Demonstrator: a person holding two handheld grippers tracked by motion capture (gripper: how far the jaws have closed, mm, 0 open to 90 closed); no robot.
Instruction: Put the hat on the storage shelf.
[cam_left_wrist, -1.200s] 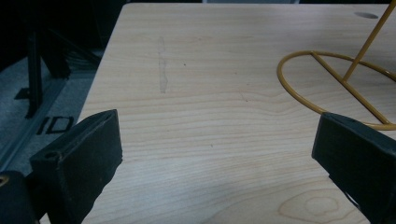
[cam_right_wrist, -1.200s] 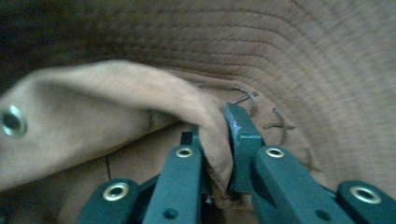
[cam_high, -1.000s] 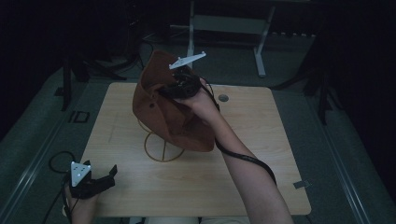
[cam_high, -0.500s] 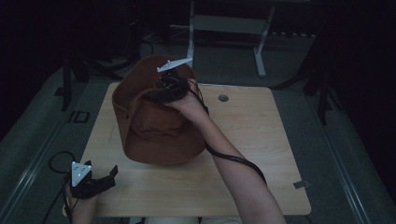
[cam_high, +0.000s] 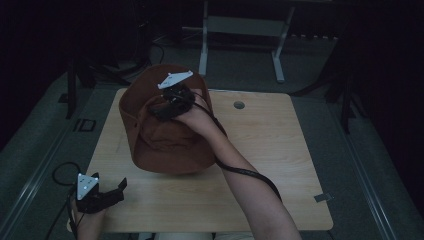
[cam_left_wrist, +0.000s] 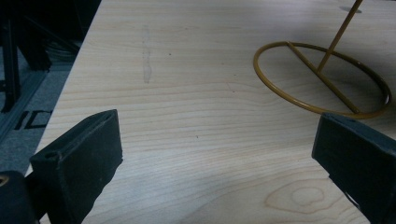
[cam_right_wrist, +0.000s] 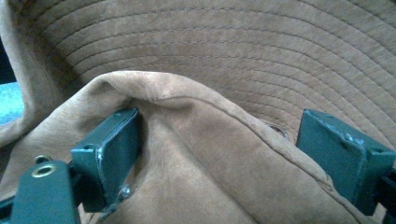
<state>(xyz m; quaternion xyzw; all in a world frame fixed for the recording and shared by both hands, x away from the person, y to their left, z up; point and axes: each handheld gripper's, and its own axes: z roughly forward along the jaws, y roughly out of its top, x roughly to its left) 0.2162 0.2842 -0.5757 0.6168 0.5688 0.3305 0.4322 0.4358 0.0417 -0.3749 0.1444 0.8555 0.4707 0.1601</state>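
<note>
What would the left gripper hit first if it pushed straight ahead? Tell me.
Probably the gold wire stand: its ring base lies ahead and slightly right of the open left gripper on the wooden table. Depth is unclear, so it might slip past the ring's left edge.

The big brown suede hat (cam_high: 165, 135) fills the left-centre of the light wooden table (cam_high: 280, 165), draped over a thin gold wire stand (cam_left_wrist: 322, 79) whose ring base blocks low passes there. Right of the hat the tabletop lies bare to its edge. The near-left corner offers room beside the ring.
</note>
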